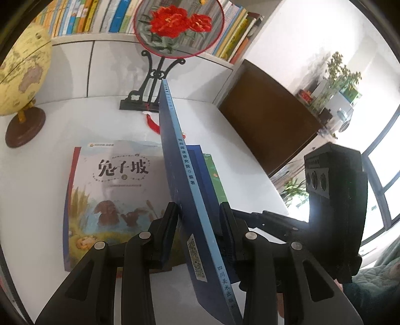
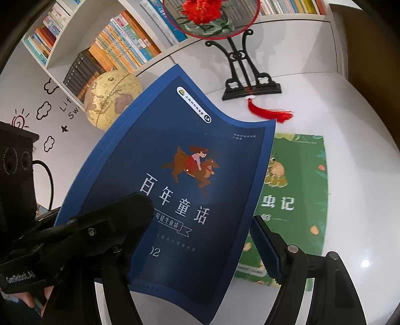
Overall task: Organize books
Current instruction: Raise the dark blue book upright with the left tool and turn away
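A dark blue storybook (image 1: pixel 186 190) hangs edge-on above the white table (image 1: pixel 35 190), its pale blue spine facing me. My left gripper (image 1: pixel 198 215) is shut on its lower part, one pad on each cover. In the right wrist view the same blue book (image 2: pixel 180 162) shows its front cover with a girl riding a deer, and the left gripper (image 2: pixel 120 215) clamps its left edge. My right gripper (image 2: pixel 190 250) is open beside the book's lower right edge, its blue pad (image 2: pixel 262 250) apart from it. A rabbit picture book (image 1: pixel 107 195) and a green book (image 2: pixel 297 200) lie flat on the table.
A globe (image 1: pixel 22 72) stands at the table's back left. A round embroidered fan on a black stand (image 1: pixel 152 82) with a red tassel (image 2: pixel 272 113) stands at the back middle. Filled bookshelves (image 1: pixel 82 17) line the wall behind. A brown board (image 1: pixel 270 125) and a window are to the right.
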`<state>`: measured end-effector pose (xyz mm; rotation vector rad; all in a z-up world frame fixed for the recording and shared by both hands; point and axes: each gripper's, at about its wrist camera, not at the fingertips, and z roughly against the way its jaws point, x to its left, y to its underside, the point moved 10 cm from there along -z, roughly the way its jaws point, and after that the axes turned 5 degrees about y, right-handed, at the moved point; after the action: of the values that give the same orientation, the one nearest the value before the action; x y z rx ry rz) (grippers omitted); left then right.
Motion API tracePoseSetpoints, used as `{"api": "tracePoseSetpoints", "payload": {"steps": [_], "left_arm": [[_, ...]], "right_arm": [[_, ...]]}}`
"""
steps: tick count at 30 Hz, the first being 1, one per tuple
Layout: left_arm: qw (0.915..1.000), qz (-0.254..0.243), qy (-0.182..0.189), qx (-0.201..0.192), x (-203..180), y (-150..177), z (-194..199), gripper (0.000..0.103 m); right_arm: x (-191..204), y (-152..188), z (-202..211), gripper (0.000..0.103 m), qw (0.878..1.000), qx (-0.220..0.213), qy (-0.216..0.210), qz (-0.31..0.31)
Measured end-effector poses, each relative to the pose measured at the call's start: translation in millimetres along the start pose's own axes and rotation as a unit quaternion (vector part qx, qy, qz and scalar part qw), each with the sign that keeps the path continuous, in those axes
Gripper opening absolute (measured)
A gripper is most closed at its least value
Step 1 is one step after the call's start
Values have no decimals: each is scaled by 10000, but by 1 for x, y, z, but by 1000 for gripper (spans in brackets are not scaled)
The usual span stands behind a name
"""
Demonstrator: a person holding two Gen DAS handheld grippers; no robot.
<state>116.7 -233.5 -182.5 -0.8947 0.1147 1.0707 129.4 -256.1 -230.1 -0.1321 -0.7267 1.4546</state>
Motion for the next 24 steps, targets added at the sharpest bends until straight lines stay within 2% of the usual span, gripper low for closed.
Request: {"api": "tracePoseSetpoints", "payload": {"steps": [4, 11, 18, 24], "left_arm": [[10000, -31, 53, 47, 3, 3, 10, 30], [9992, -29, 395, -23, -10, 2, 24, 30], [9967, 53, 755, -278, -21, -9, 55, 31], [9950, 17, 784, -611, -17, -23, 93, 32]], "right_arm": [[12, 2, 4, 75, 9999, -96, -6, -94], [19, 5, 23, 75, 9996, -207, 79, -149], [48, -4, 58, 75, 9985, -515, 198, 67], [85, -20, 80, 76, 9958, -815, 191, 376]]}}
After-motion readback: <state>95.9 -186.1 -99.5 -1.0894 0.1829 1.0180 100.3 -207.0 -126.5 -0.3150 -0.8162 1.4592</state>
